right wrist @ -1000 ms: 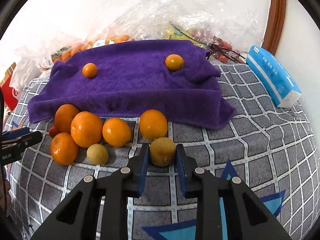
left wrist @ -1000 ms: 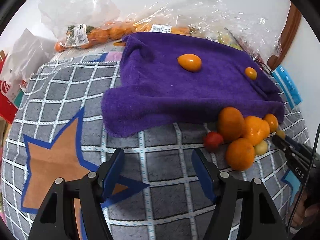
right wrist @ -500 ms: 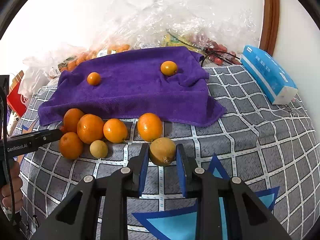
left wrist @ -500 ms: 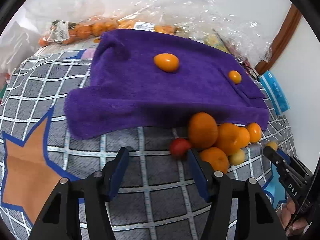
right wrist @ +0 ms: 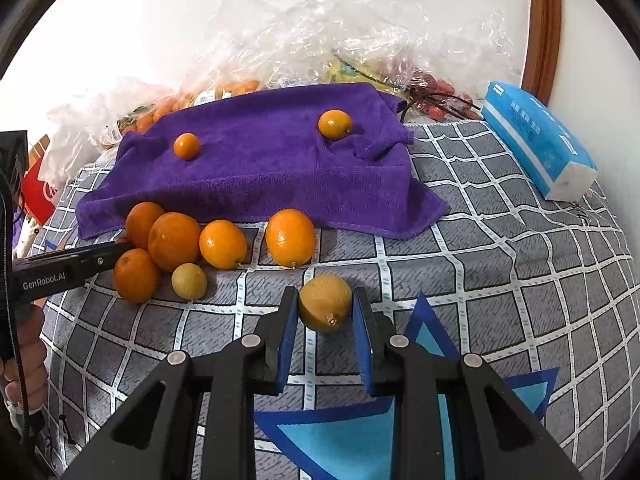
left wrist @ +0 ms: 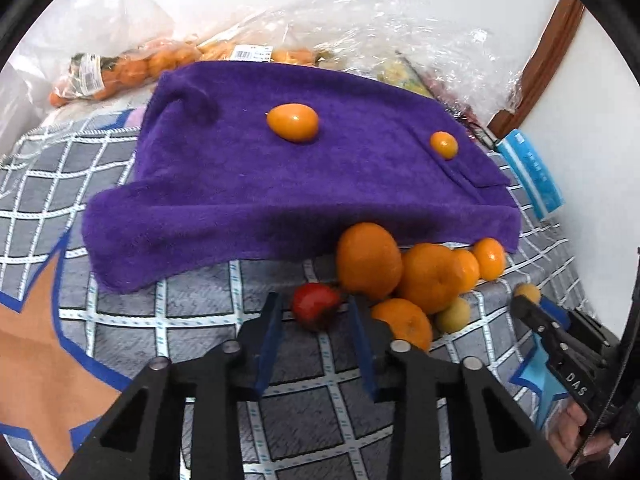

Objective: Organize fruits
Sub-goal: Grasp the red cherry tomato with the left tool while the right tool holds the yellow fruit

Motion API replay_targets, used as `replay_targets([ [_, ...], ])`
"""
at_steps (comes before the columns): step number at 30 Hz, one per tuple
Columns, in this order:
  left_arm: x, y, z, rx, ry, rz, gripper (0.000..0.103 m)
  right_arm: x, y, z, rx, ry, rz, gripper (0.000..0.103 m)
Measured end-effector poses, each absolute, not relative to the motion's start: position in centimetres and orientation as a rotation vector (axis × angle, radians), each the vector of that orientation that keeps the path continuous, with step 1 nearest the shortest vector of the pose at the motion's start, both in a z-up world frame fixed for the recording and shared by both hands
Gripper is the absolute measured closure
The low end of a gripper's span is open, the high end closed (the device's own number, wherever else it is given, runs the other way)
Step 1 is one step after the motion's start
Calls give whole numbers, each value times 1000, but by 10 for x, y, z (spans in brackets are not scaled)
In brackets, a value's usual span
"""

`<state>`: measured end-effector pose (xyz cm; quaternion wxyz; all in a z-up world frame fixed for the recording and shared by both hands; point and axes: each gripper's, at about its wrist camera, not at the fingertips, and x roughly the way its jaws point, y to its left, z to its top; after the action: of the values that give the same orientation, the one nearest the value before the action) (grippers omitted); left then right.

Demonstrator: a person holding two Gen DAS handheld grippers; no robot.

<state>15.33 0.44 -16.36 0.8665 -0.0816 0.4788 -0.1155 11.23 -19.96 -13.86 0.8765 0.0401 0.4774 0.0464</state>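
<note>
Two fruits are gripped, one in each gripper, both low over the checked cover.

A red fruit (left wrist: 316, 306) is seen between the fingers of the left gripper (left wrist: 315, 326), whose jaws have just been closing and now stand narrow against its sides; it lies just in front of the orange pile (left wrist: 404, 276), below the edge of the purple towel (left wrist: 280, 184). A yellow fruit (right wrist: 325, 302) is clamped in the right gripper (right wrist: 325, 320), jaws drawn in tight on both flanks, apart from the oranges to its left. Two small oranges (right wrist: 335, 124) are noted on the towel. The red fruit is judged soft: it should be lifted straight up, clear of the neighbouring orange, with no added squeeze, and set down gently among its own kind.
</note>
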Motion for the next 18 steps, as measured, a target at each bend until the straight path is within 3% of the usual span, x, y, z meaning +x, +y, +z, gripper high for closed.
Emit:
replay_targets([
  [18, 142, 20, -154, -209, 982, -180, 78, 99, -188, -113, 31, 952, 96, 77],
])
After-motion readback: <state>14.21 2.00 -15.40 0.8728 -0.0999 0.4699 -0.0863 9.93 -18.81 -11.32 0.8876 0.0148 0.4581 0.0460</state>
